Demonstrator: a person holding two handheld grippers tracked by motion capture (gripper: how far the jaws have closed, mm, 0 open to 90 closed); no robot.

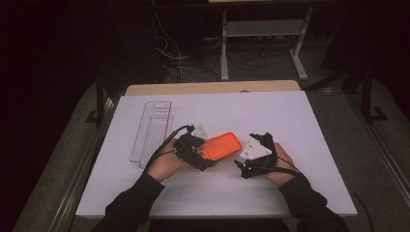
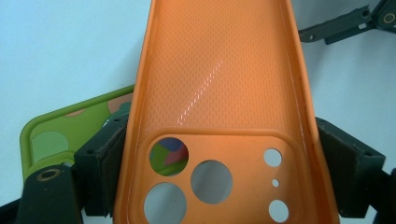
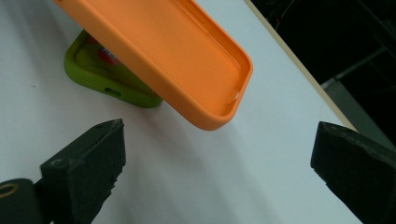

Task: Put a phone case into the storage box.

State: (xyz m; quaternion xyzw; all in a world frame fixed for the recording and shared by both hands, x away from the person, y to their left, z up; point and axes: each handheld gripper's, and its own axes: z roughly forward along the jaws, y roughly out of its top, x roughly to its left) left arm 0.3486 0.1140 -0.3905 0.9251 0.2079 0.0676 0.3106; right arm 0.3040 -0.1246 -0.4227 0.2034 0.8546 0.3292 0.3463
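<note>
An orange phone case (image 1: 222, 145) is held just above the white table (image 1: 251, 111), hollow side up, with my left gripper (image 1: 200, 155) shut on it. In the left gripper view the pads (image 2: 109, 163) press both long sides of the orange case (image 2: 219, 84) at its camera-hole end. A green phone case (image 2: 70, 126) lies on the table beneath it, partly hidden. My right gripper (image 1: 244, 152) stands open just right of the case. In the right gripper view the orange case's (image 3: 187, 60) free end hangs ahead of the right gripper (image 3: 224, 168), over the green case (image 3: 107, 79).
A clear plastic tray (image 1: 152, 130) lies lengthwise at the left of the table. The table's wooden far edge (image 1: 212, 88) shows beyond the white sheet. Behind it stand a desk frame and cables in the dark.
</note>
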